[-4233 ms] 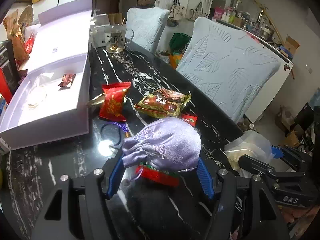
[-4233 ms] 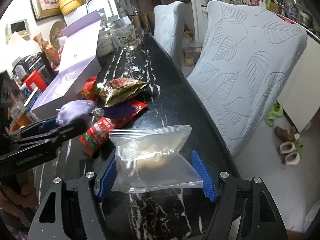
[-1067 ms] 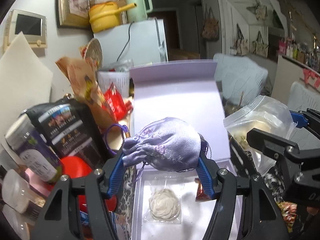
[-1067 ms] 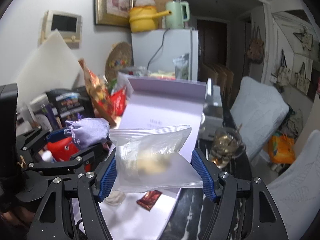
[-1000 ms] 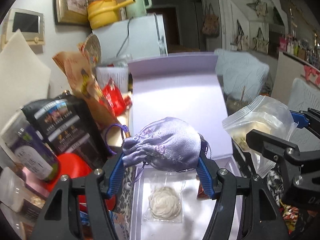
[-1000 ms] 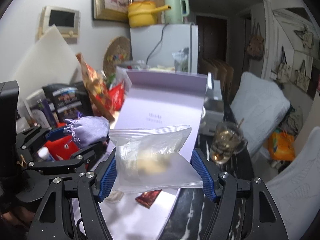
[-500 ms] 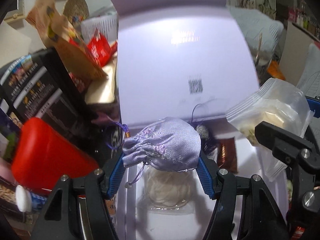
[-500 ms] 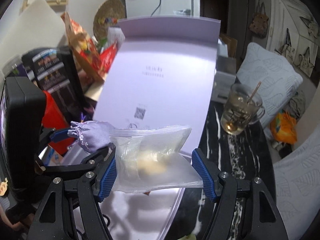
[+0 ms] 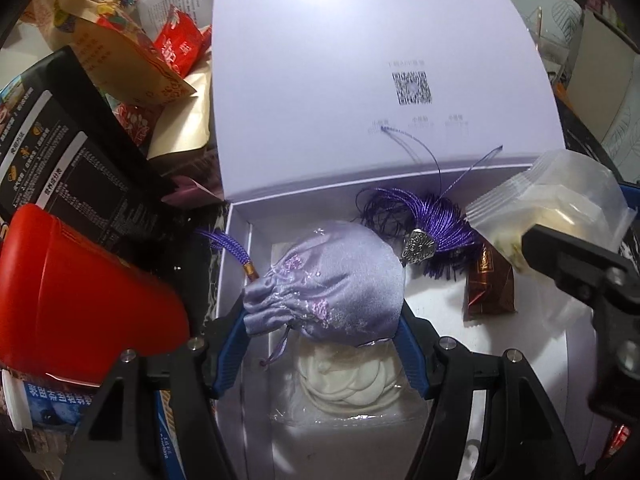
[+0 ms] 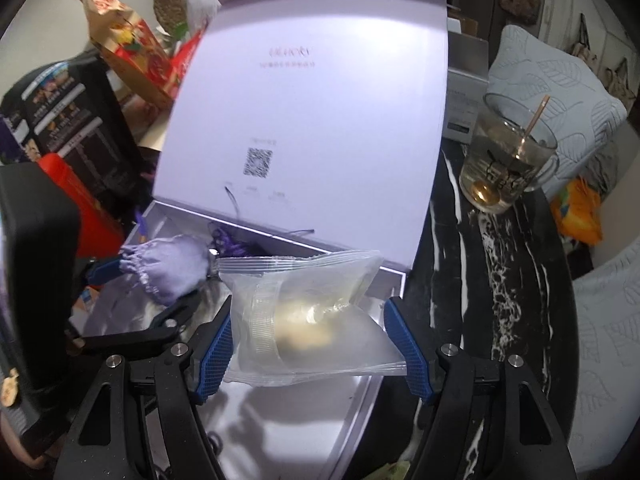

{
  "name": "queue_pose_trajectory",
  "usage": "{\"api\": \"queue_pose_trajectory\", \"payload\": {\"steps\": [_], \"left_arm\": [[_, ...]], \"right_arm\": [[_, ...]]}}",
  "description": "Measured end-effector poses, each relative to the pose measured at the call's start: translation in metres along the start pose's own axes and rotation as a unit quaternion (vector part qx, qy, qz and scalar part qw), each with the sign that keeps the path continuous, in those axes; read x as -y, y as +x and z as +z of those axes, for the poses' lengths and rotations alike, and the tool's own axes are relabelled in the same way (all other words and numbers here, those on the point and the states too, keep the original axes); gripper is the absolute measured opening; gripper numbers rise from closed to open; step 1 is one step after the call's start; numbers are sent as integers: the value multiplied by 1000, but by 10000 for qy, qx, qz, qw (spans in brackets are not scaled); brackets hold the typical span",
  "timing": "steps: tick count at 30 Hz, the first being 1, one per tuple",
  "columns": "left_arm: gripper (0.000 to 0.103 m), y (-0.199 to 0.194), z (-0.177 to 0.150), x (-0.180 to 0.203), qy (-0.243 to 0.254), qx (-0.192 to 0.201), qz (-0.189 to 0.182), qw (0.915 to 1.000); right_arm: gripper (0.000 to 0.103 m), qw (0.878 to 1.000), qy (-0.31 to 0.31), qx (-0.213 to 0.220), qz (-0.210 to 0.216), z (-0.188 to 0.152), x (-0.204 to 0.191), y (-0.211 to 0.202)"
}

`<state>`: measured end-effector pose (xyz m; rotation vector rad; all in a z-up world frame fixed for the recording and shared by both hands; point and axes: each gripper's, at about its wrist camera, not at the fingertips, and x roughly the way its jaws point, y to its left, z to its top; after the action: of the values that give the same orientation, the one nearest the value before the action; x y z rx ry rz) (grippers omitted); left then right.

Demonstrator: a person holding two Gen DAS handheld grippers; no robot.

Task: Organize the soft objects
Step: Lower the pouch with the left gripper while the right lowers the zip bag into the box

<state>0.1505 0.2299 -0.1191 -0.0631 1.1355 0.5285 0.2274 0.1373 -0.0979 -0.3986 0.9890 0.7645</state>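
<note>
My left gripper (image 9: 320, 344) is shut on a lilac satin drawstring pouch (image 9: 328, 280) with a purple tassel (image 9: 424, 220), held just above the floor of the open white box (image 9: 240, 280). Under it lies a clear packet with a white coiled item (image 9: 352, 384). A brown wrapped sweet (image 9: 490, 284) lies in the box too. My right gripper (image 10: 308, 344) is shut on a clear zip bag (image 10: 312, 312) with a pale lump inside, held over the box's right side (image 10: 384, 276). The pouch also shows in the right wrist view (image 10: 168, 264).
The box lid (image 9: 376, 72) stands upright behind. A red container (image 9: 80, 292), black packages (image 9: 72, 152) and snack bags (image 9: 160, 48) crowd the left. A glass mug with liquid and a spoon (image 10: 504, 164) stands on the black marble table (image 10: 500, 280) to the right.
Both grippers have moved from the table over to the box and lowered into it, each still holding its item. The pouch's tassel now lies against the box's back wall.
</note>
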Motion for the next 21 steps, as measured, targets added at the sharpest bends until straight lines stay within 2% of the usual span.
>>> {"api": "queue_pose_trajectory", "payload": {"steps": [4, 13, 16, 21], "left_arm": [[67, 13, 2, -1, -21, -261, -136, 9996], [67, 19, 2, -10, -180, -292, -295, 9990], [67, 16, 2, -15, -248, -228, -279, 9990], [70, -5, 0, -17, -245, 34, -157, 9996]], "right_arm": [[73, 10000, -42, 10, -60, -1, -1, 7], [75, 9996, 157, -155, 170, -1, 2, 19], [75, 9995, 170, -229, 130, -2, 1, 18], [75, 9996, 174, -82, 195, -2, 0, 2]]}}
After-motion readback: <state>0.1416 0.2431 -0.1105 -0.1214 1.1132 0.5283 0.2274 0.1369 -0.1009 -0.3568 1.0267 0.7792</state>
